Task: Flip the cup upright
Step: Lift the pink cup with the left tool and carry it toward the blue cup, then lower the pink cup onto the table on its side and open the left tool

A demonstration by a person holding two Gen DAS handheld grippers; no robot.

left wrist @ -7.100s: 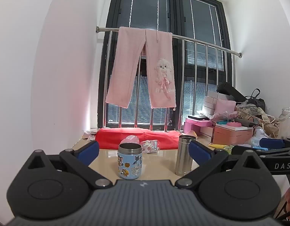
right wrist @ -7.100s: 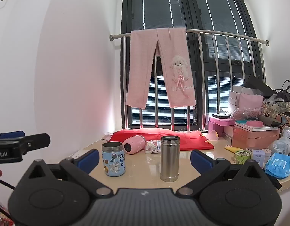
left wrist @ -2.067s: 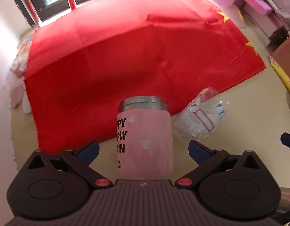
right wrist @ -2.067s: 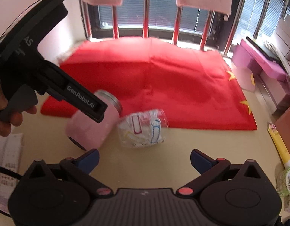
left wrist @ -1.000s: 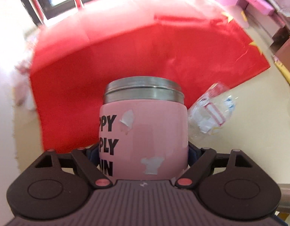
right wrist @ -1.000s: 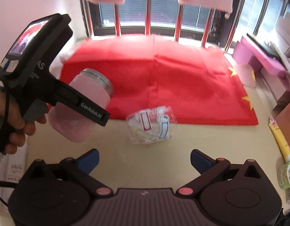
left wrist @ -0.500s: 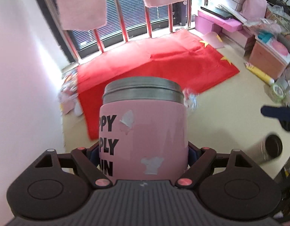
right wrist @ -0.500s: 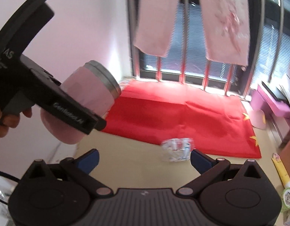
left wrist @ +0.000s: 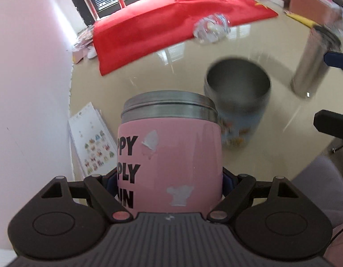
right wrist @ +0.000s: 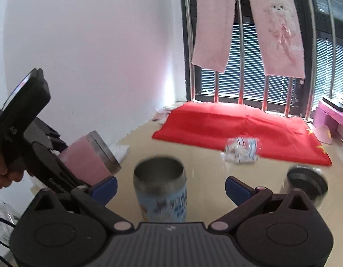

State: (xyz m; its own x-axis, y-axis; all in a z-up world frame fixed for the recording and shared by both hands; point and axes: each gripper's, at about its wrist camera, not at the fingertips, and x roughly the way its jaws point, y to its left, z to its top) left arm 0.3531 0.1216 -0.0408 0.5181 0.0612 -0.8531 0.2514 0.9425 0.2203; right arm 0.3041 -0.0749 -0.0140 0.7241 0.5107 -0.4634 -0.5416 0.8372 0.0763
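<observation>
My left gripper is shut on the pink cup with black lettering and a steel rim. It holds the cup in the air over the left part of the beige table, tilted with the rim pointing forward and up. The cup also shows in the right wrist view, left of the blue cartoon cup. My right gripper is open and empty, with its fingers on either side of the upright blue cartoon cup but apart from it.
A tall steel tumbler stands to the right of the blue cup. A crumpled plastic wrapper lies by a red flag cloth. A sticker sheet lies by the left wall. Boxes stand at far right.
My left gripper has carried the pink cup back from the red cloth toward the near table edge, beside the blue cup. My right gripper has drawn back too, and the blue cup now lies between its fingers.
</observation>
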